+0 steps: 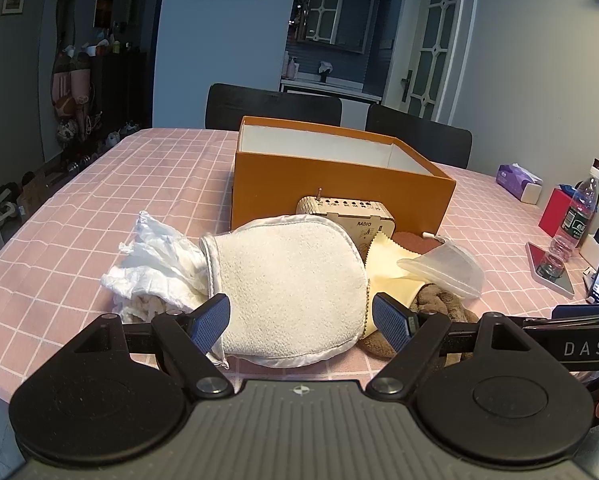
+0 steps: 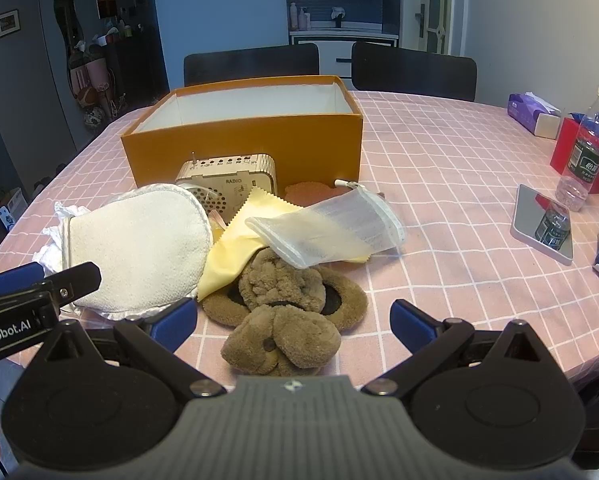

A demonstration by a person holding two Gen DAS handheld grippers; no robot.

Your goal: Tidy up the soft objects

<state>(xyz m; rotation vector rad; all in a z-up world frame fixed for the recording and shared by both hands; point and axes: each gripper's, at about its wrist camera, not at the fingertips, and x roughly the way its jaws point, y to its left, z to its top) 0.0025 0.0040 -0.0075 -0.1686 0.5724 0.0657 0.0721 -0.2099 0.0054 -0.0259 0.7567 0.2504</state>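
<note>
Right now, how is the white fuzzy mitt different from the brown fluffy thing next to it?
The white mitt lies flat and smooth in one piece; the brown plush is lumpy, bunched in several rounded parts. The mitt is pale with a shiny white trim; the plush is brown with dark patches. The mitt looks wider than the plush. The yellow cloth partly covers the plush but only meets the mitt's edge. Both look soft and lie on the pink checked tablecloth.

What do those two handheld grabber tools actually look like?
Both match. The left gripper and right gripper have a grey ribbed body with a small round emblem, two round black discs, black linkage arms with silver bolts, and blue textured pads. White lettering runs along each one's side.
</note>
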